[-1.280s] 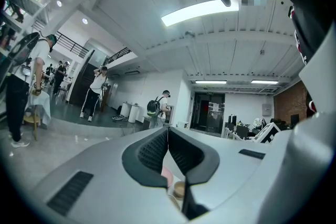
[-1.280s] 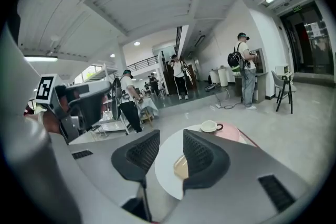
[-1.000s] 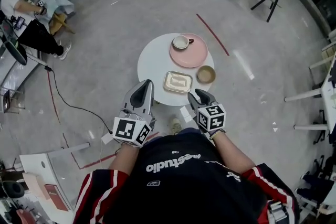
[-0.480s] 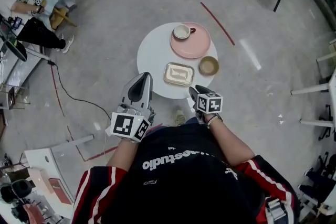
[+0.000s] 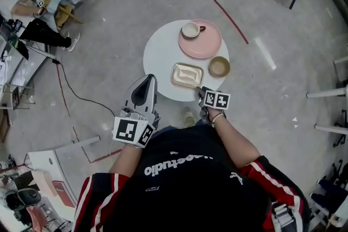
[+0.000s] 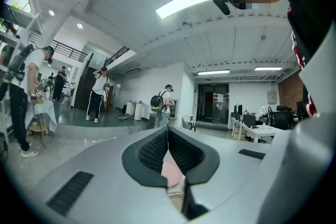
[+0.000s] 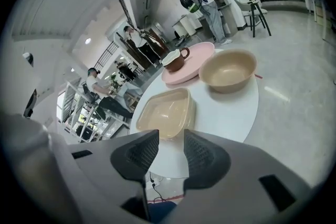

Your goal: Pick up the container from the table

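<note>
A shallow beige rectangular container (image 5: 187, 74) lies near the front of the round white table (image 5: 160, 57). My right gripper (image 5: 202, 91) hovers at the table's near edge, just right of the container's near corner. In the right gripper view its jaws (image 7: 171, 147) stand open, nothing between them, with the container (image 7: 167, 113) a short way ahead. My left gripper (image 5: 147, 82) hangs off the table's near left side, over the floor. The left gripper view shows it (image 6: 168, 136) shut and empty, aimed up into the room.
Behind the container sit a tan bowl (image 5: 219, 67) and a pink plate (image 5: 204, 43) carrying a cup (image 5: 190, 29). A black cable (image 5: 70, 92) and a red tape line (image 5: 231, 20) run on the floor. A person sits at far left (image 5: 30, 22); chairs stand at right.
My right gripper has moved forward from beside my body to the table's near edge by the container. The left gripper has stayed about where it was.
</note>
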`<state>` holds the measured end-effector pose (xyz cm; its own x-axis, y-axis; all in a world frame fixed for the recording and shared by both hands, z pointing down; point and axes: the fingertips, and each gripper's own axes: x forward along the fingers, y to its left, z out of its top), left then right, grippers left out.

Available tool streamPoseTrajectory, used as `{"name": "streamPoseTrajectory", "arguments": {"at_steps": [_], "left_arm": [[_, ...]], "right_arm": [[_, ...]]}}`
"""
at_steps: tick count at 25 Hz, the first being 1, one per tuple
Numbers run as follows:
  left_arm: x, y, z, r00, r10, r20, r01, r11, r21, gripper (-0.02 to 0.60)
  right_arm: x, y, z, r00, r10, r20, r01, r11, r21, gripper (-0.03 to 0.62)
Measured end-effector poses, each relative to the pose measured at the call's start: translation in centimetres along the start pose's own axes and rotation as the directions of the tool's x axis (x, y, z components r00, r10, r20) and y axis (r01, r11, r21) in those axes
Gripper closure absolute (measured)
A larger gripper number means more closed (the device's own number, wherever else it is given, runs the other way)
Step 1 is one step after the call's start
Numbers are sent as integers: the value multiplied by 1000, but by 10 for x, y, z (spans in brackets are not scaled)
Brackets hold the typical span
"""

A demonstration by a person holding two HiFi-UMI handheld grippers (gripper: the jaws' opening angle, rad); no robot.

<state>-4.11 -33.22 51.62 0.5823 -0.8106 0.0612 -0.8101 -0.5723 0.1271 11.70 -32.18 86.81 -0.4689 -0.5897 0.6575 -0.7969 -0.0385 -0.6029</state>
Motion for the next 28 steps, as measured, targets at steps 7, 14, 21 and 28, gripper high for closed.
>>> {"name": "streamPoseTrajectory", "arguments": {"at_steps": [7, 14, 21, 28], "left_arm": [[4, 3, -3, 1000, 12, -17, -12, 1000, 9, 557], [11, 7, -3, 999, 26, -25, -25, 1000, 10, 557], [12, 5, -2, 1000, 21, -20, -21, 1000, 13, 557], [10, 3, -1, 1000, 18, -18, -18, 1000, 11, 557]], "right_arm": [[17, -17, 3, 999, 32, 22, -35, 985, 169, 448], [26, -21, 5, 994, 99, 45, -108, 949, 297, 450], [26, -23, 4, 990, 122, 63, -137, 925, 355, 472], [21, -26, 7, 991, 109, 78, -130, 925, 356, 540]]}}
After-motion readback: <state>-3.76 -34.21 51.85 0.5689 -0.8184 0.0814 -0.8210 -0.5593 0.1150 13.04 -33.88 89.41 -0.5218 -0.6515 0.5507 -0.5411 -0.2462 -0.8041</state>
